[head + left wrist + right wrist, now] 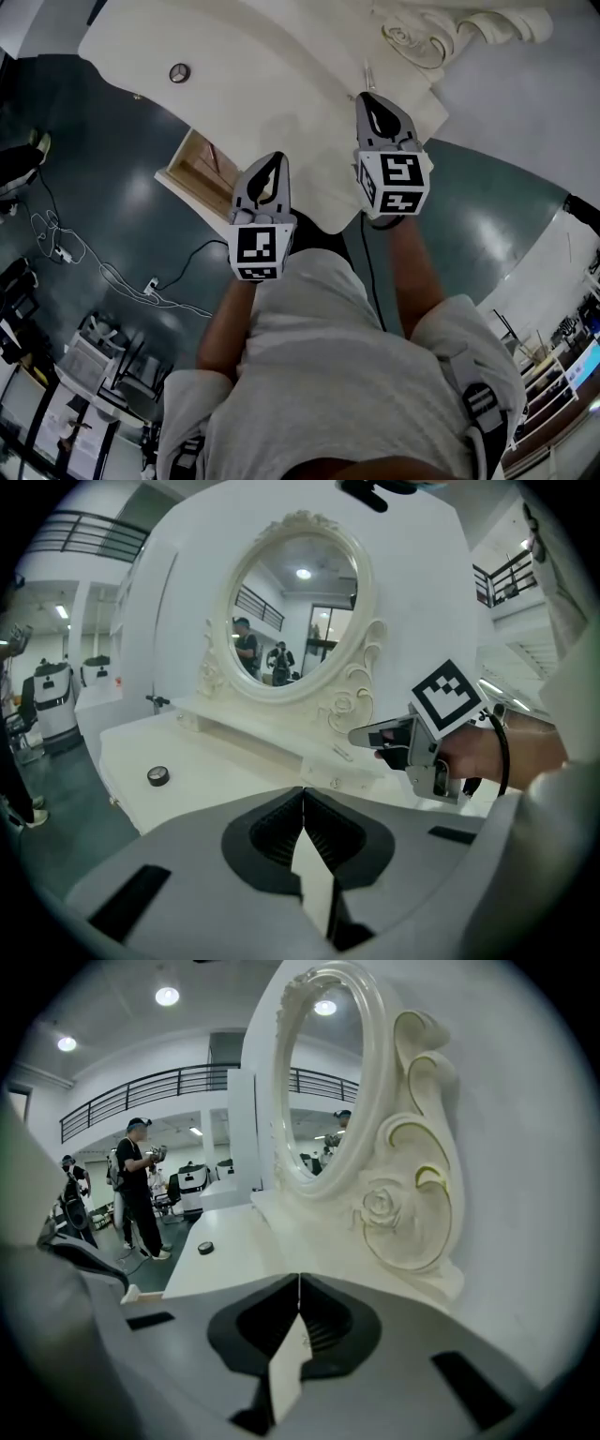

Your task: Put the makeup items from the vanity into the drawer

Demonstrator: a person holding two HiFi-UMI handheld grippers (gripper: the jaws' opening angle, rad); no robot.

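left gripper (302, 794): jaws fully together, nothing between them.
right gripper (298, 1279): same, shut and empty, just beside the carved mirror frame (412, 1194).
item location: we saw a small dark round disc (179, 72) with a pale centre on the cream-white vanity top (262, 56), near its far-left end and well apart from both grippers.
item axis: the disc lay flat, broad face up. It's round, so we found no long axis and no heading.
second item: a thin pale stick (339, 752) lay by the mirror base, long axis roughly along the shelf. It was too small for us to identify.
wood-lined drawer (199, 164): looked pulled out, below the vanity's front edge.
risk 1: a low flat disc on a smooth top. We judged jaws could skid off or shove it.
risk 2: jaws had to open first; arriving shut would knock it.
risk 3: the left arm could clip the drawer while reaching.
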